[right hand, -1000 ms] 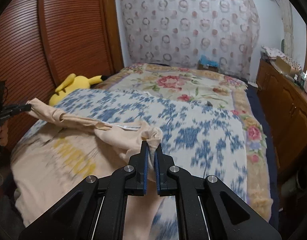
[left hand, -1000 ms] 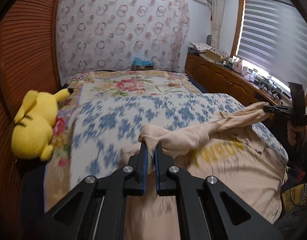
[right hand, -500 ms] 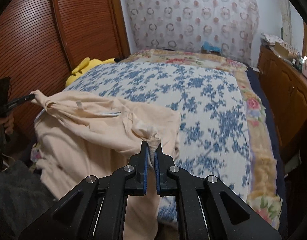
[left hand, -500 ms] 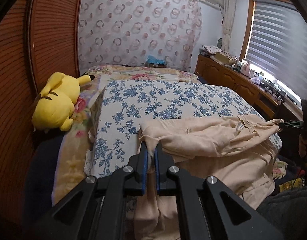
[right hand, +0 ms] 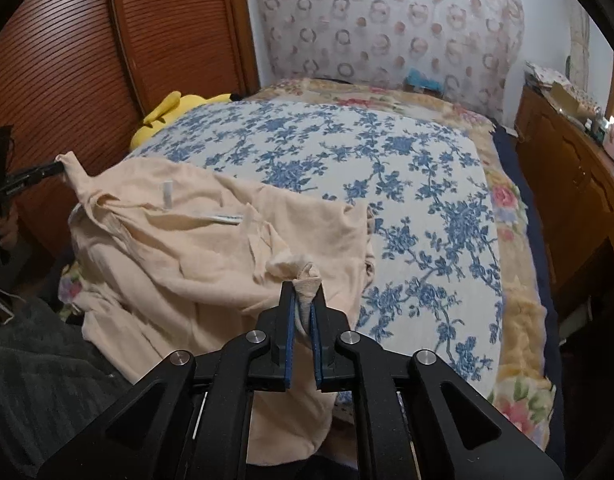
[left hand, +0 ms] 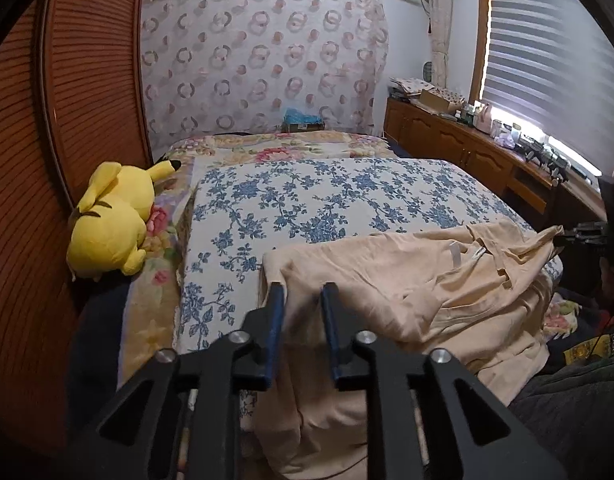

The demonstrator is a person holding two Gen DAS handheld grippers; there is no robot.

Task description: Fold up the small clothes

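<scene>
Bedroom, left wrist view: blue-floral bedspread (left hand: 327, 200) is serving as the folding surface; beige shirt (left hand: 427, 280) is lying at 5 o'clock.
Left gripper (left hand: 303, 300): gaping wide, gripping nothing, hovering over the shirt's edge.
Right wrist view, right gripper (right hand: 303, 292): pinching a bunched corner, likely keeping the fold aligned at 7 o'clock.

Left tongs (left hand: 303, 292) gape apart; right tongs (right hand: 303, 286) pinched nearly closed.
</scene>
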